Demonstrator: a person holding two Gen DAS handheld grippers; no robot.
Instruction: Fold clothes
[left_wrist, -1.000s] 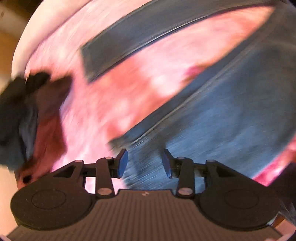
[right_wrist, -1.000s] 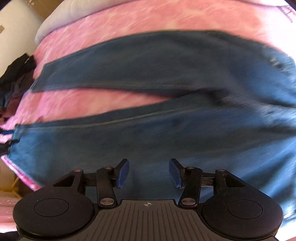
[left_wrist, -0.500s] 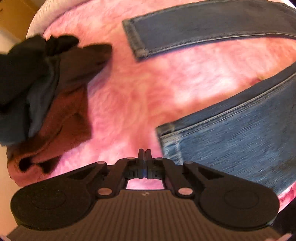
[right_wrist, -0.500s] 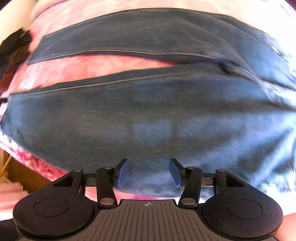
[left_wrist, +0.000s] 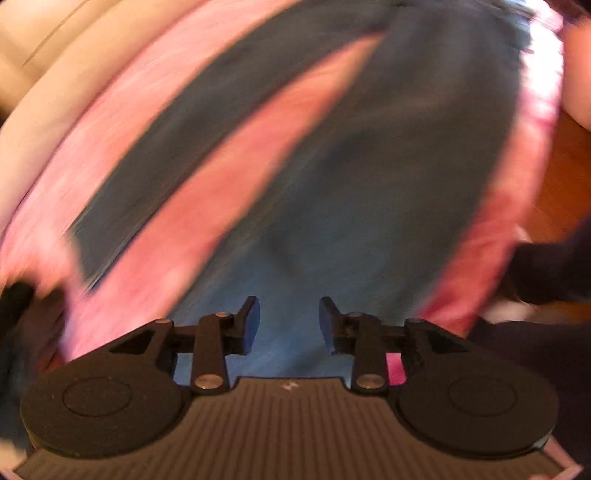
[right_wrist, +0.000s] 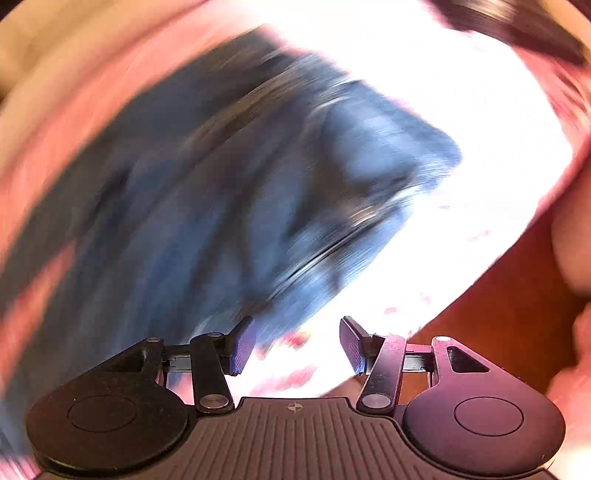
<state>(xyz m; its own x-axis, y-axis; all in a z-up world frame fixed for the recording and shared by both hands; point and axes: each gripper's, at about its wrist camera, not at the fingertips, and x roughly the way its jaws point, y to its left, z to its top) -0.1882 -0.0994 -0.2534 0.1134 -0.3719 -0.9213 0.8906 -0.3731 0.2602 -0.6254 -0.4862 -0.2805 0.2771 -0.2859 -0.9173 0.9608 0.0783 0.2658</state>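
Both tools are mine, and both frames are smeared with blur. From my left tool (left_wrist: 289, 320) I see the jeans (left_wrist: 369, 177) as two legs running from 7 o'clock up toward 1 o'clock, a pink wedge of blanket (left_wrist: 236, 177) showing between them. A dark heap of other clothes (left_wrist: 18, 310) sits at 9 o'clock, and wooden floor (left_wrist: 561, 177) shows at 3 o'clock. My right tool (right_wrist: 297, 341) shows instead the jeans' bunched upper end, with folds and a seam, lying from 9 o'clock to the centre. Glare washes out the blanket at 2 o'clock.

Faded blue denim lies spread flat on the pink blanket.

My left tool is released, pads apart over the denim, gripping nothing. My right tool is spread wider, also holding nothing, over the jeans' edge.
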